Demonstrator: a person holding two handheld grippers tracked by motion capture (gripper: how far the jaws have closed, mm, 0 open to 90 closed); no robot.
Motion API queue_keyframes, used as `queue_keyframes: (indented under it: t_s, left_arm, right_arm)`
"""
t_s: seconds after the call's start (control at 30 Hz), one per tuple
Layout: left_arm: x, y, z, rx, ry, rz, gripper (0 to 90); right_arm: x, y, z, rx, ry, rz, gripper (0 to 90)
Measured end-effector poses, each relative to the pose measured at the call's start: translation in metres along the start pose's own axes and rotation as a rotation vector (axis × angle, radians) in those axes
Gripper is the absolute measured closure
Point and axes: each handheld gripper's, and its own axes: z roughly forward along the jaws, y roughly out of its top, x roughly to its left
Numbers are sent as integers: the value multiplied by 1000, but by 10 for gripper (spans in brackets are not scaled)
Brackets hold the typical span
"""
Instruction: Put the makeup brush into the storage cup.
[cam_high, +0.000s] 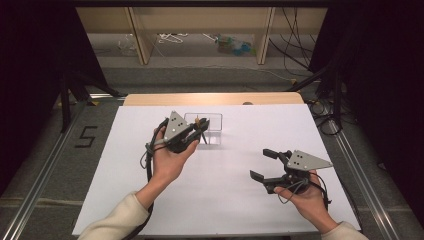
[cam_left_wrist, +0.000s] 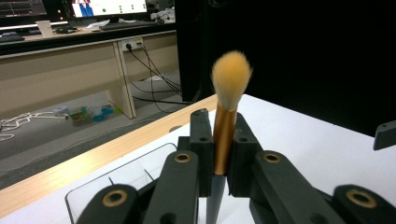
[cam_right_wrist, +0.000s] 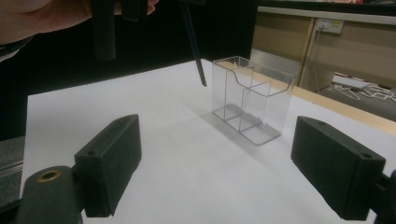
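Lower the makeup brush with orange-tipped bristles, gold ferrule and dark handle (cam_left_wrist: 224, 135) handle-first, keeping it upright over a compartment of the clear plastic divided holder (cam_right_wrist: 252, 100). The left gripper (cam_left_wrist: 219, 140) clamps its ferrule, just beside the holder. The right gripper (cam_right_wrist: 215, 163) gapes empty, well apart from the holder.

grey floor (cam_high: 210, 75), wooden desk (cam_high: 200, 20), dark surroundings

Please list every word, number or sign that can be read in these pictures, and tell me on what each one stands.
"5": a dark numeral marked on the grey floor left of the table, seen in the high view.
The monitor in the left gripper view shows coloured shapes and dots, too small and blurred to read.
The makeup brush, the clear organizer and both grippers bear no readable text.
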Motion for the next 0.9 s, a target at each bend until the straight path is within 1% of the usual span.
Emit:
queue_keyframes:
  t_s: [0.27,0.5,0.67,0.9]
  left_arm:
    - [2,2,2,3,-1,1,830]
    - [5,4,2,4,2,-5,830]
    - [7,5,3,1,5,-8,830]
    - [9,6,5,5,6,-11,830]
  right_arm:
    - [0,0,0,-1,2,2,170]
    - [0,0,0,4,-2,3,171]
    - [0,-1,0,-3,-6,4,171]
    - [0,-1,1,0,0,4,171]
